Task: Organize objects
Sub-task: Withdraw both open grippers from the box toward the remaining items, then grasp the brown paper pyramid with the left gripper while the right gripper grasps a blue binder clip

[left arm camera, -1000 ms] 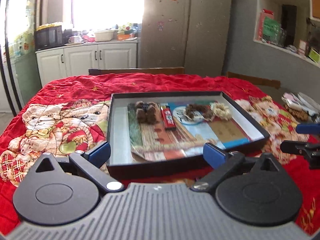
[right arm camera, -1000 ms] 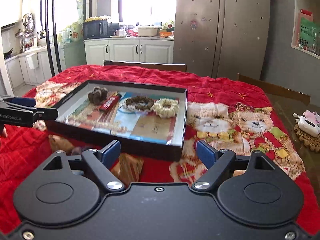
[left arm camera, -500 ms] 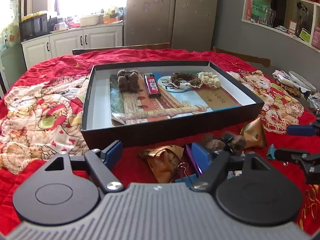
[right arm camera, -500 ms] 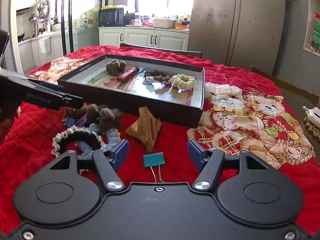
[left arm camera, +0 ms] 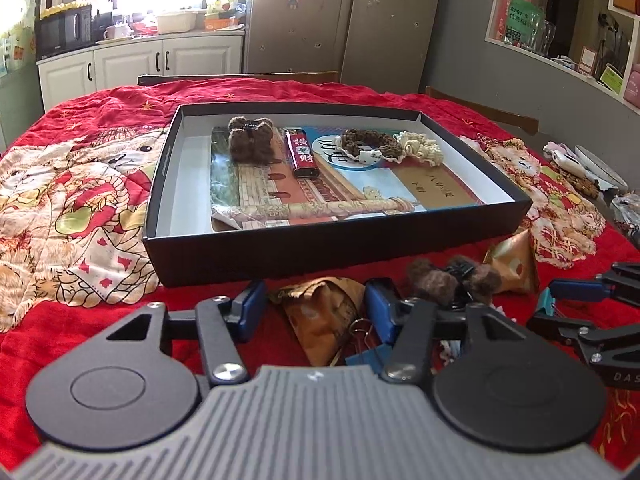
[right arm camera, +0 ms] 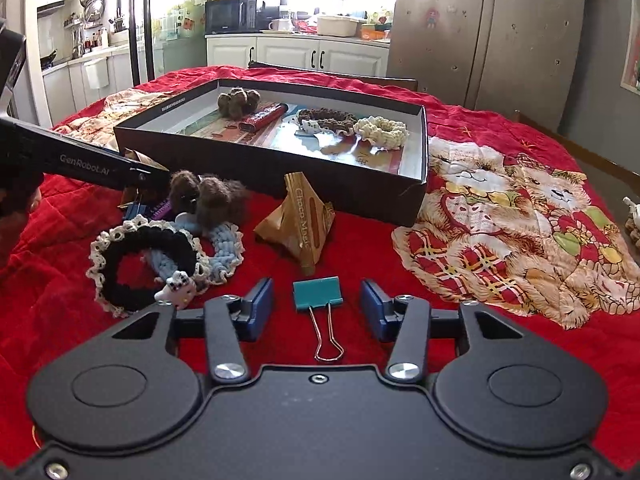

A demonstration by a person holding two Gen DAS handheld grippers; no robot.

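In the left wrist view my left gripper [left arm camera: 316,308] hovers low over the red cloth, its jaws closing around a gold snack packet [left arm camera: 320,314]; the pads do not press on it. My right gripper [right arm camera: 318,312] has its jaws closing either side of a teal binder clip [right arm camera: 318,294] lying flat, with gaps on both sides. Behind stands a black shallow box [left arm camera: 348,240] holding a brown fuzzy clip [left arm camera: 250,140], a red lighter [left arm camera: 302,152], a brown scrunchie [left arm camera: 370,142] and a cream scrunchie [left arm camera: 420,146].
Loose in front of the box lie a second brown fuzzy clip [right arm camera: 208,196], a black lace-edged scrunchie [right arm camera: 140,264], a blue scrunchie [right arm camera: 224,248], another gold packet [right arm camera: 302,220] and a blue binder clip [left arm camera: 368,358]. Chair backs stand behind the table.
Both grippers sank towards the cloth and tipped down, bringing the loose items before the box into view. Both pairs of jaws narrowed, the left around the packet, the right around the teal clip.
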